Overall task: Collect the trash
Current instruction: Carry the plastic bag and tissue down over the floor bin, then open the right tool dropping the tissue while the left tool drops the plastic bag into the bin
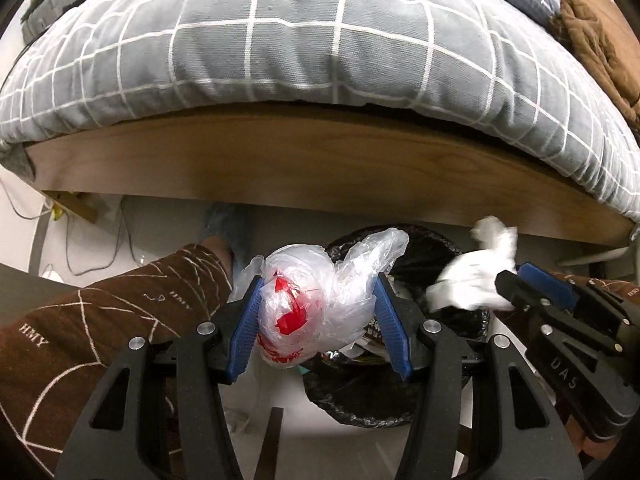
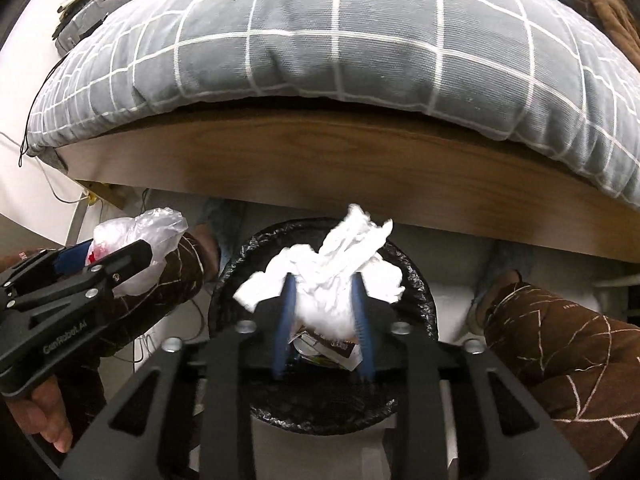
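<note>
- Left wrist view, background: a grey quilt with white grid lines (image 1: 320, 40) fills the upper half of the frame, draped over a wooden bed rail (image 1: 320, 160) that crosses the middle; pale floor and loose cables show beneath at centre left; brown clothing (image 1: 592, 40) lies at the upper right edge.
- Left gripper (image 1: 318, 320), lower centre: its blue pads (image 1: 246, 332) are closed on a crumpled clear plastic bag with red print (image 1: 312, 300); the bag bulges up between and above the pads.
- A bin lined with a black bag (image 1: 420, 248) sits directly behind and below the plastic bag; litter is visible inside.
- Right gripper (image 1: 508, 280), centre right: it pinches a wad of white tissue (image 1: 476, 276), blurred, above the bin's right rim.
- A brown patterned sleeve (image 1: 100, 320) occupies the lower left.
- Right wrist view, background: the same quilt (image 2: 340, 40) and bed rail (image 2: 320, 160) span the upper frame.
- Right gripper (image 2: 322, 308), lower centre: jaws pressed onto the white tissue (image 2: 336, 276), held directly over the bin's (image 2: 232, 280) opening.
- Left gripper (image 2: 100, 260), centre left: clamped on the plastic bag (image 2: 140, 228), left of the bin rim and outside it.
</note>
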